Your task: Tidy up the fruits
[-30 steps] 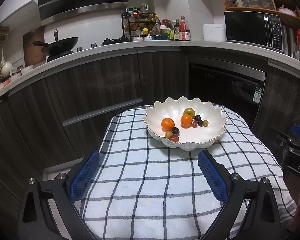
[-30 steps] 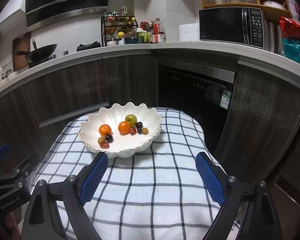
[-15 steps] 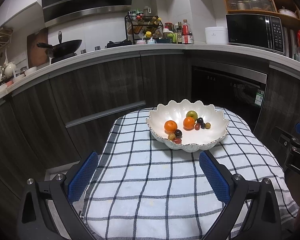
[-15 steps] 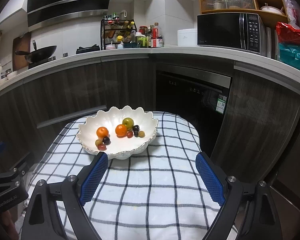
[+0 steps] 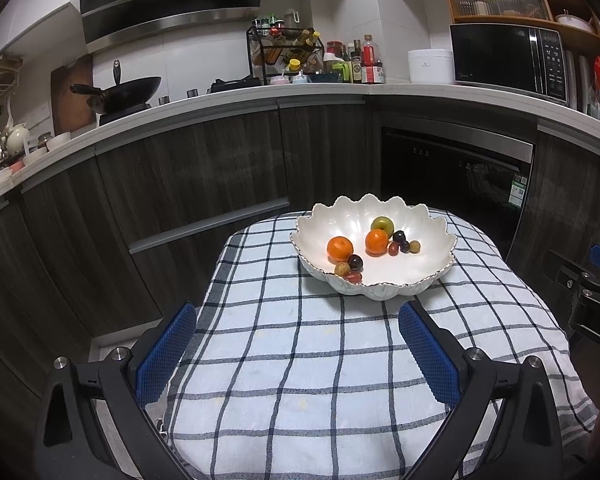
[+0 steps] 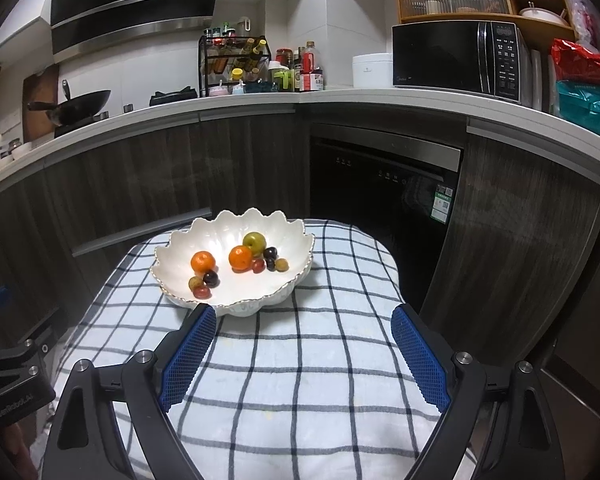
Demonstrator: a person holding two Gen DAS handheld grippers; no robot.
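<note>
nearest the cameras, the left gripper (image 5: 296, 354) and the right gripper (image 6: 304, 356) both hang above the checked cloth (image 5: 300, 380) on the bench, each with its blue-padded fingers (image 5: 166, 354) spread wide apart and holding nothing. beyond them, toward the far end of the cloth, sits a white scalloped bowl (image 5: 420, 280) with all the fruit inside it: 2 oranges (image 5: 340, 249), a green apple (image 5: 382, 225) behind the right-hand one, and some 6 small round fruits (image 5: 355, 262), dark, red and yellowish, in 2 little clusters. no fruit lies on the cloth. the oranges look firm and light, best pinched across the middle with mild force. the small ones seem smooth, soft-skinned and prone to roll or squash, so a gentle centred squeeze suits them. the bowl looks like glazed ceramic, fragile and slick at its rim. behind it stand dark cabinets (image 6: 140, 184) and a worktop with a wok (image 5: 120, 92) and microwave (image 6: 456, 58).
</note>
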